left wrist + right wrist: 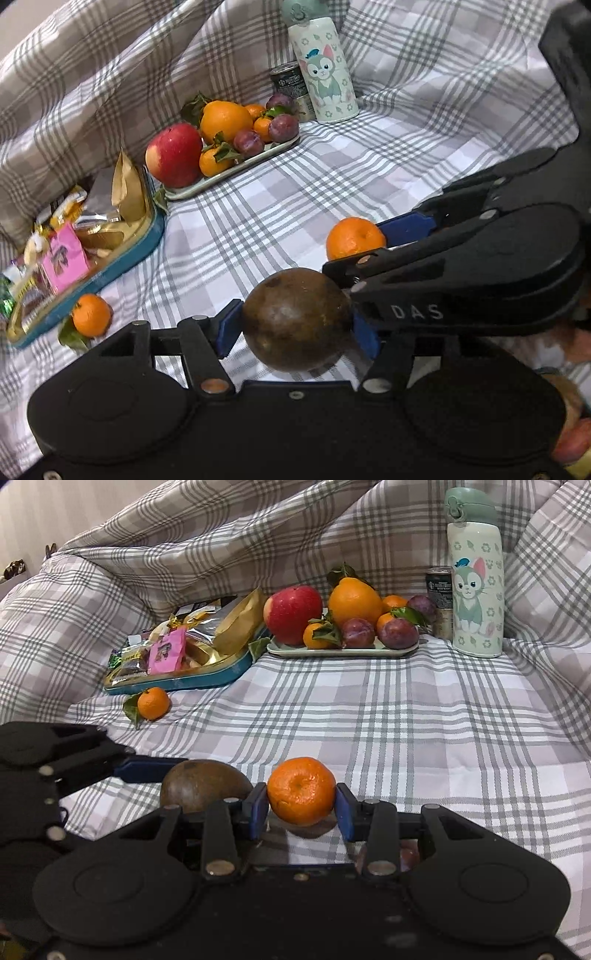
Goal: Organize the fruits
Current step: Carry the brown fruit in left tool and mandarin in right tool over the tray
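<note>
Left tool (297, 325) pinches round brown fruit (297, 319) just above plaid bedsheet (295, 184). Right tool (301, 805) pinches small orange mandarin (301, 791). Risk: tools nearly touching; collision could jar either smooth fruit loose before reaching crowded pale fruit tray (343, 651).

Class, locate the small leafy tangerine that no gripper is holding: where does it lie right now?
The leafy tangerine lies on the checked cloth, just in front of the blue snack tin, at the left of both wrist views and well short of the fruit tray.
</note>
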Tool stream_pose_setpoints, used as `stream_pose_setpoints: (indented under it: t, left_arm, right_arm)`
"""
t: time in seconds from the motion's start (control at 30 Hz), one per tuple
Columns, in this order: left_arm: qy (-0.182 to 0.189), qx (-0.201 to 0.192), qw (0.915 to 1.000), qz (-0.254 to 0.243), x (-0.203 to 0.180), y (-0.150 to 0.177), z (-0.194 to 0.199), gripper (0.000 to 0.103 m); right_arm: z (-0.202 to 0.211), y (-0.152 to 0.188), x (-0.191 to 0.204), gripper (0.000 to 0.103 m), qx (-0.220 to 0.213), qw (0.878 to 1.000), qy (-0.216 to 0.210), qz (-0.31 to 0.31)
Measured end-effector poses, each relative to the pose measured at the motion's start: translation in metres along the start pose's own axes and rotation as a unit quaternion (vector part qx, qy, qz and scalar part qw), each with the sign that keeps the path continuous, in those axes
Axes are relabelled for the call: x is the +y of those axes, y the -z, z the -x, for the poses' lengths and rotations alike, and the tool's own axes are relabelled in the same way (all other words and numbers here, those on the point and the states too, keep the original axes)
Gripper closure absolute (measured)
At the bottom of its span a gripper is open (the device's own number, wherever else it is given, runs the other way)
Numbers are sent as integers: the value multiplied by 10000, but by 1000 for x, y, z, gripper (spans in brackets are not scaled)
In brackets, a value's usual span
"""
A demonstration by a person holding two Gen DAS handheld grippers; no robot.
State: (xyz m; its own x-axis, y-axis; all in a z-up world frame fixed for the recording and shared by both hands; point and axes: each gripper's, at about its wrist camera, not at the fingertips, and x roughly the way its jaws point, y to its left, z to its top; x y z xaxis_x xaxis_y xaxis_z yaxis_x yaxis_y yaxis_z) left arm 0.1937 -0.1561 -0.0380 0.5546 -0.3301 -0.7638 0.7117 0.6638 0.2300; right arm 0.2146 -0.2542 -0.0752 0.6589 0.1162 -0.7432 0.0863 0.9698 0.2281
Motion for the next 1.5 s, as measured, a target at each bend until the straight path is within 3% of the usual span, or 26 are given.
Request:
stream_pose_setpoints:
  t: [0.17, 0.33, 0.63, 0.83, 1.23, 1.5]
  left_arm:
    - [-215, -333, 9985, -370, -11, 5, 4, 37]
    - [-129, -382, 9988, -279, -11, 9, 9, 37]
    - [52, -277, 9976, 632, 26, 2, 33, 37]
    - [-123, -407, 9939, 1021, 43, 10, 76, 37]
    - [-301, -417, 9889, 1397, 38, 69, 167, 37]
    - [-156, -107, 9861, 1653, 8, 117, 196, 37]
  right_arm:
    - [-1, -1, -5, 62, -6, 10000, -8, -88]
    - [3, -1, -7, 62, -143, 9997, 145, -145]
    - [24, -5, -6, 62, -234, 9987, 382, -262]
    - [52, -1, 11, 62, -347, 9985, 365, -229]
    - [128, 44, 61, 62, -456, 9986, 277, 40]
    - [168, 90, 79, 62, -421, 9988, 236, -52]
